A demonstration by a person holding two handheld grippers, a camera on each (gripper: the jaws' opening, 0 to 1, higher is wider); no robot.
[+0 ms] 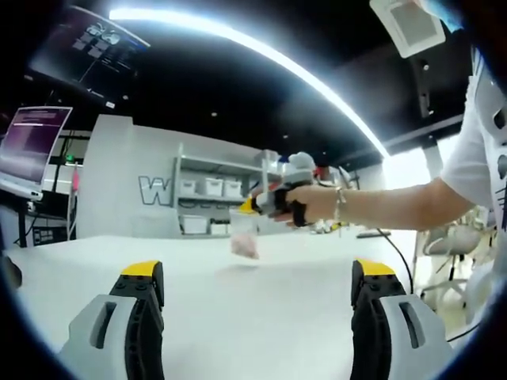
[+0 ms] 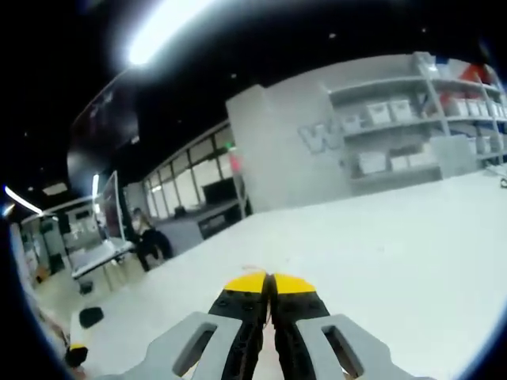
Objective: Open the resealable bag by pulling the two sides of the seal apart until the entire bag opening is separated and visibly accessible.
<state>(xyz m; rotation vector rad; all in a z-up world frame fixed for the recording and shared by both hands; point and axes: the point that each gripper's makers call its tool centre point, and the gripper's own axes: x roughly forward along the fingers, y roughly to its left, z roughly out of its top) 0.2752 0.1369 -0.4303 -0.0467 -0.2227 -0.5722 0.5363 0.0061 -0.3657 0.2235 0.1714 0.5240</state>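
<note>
A: A wide white table (image 1: 238,317) spans the left gripper view, with a grey wall and shelves (image 1: 210,190) of white bins behind it.

B: And the bag (image 1: 244,236)?

A: It hangs in mid-air above the far part of the table, small and clear with something pinkish in its lower end. The right gripper (image 1: 269,204), carried in a person's hand (image 1: 313,202), holds it by the top edge.

B: Does the right gripper view back that up?

A: It does. There the two yellow-tipped fingers (image 2: 245,286) are pressed together, and a thin sliver of film shows between them. Nothing more of the bag can be made out in that view.

B: What about the left gripper (image 1: 257,273)?

A: Its fingers stand spread wide, with nothing between them. It sits low over the near table, well apart from the bag.

B: So which step is this?

A: By my reading, an early one: one side of the seal looks pinched, the other is not yet taken. Whether the seal has parted at all is too small to tell.

B: What does the next move call for?

A: Probably bringing the left gripper up to the bag's top, closing on the opposite lip just beside the right gripper, then drawing the two apart along the whole seal.
</note>
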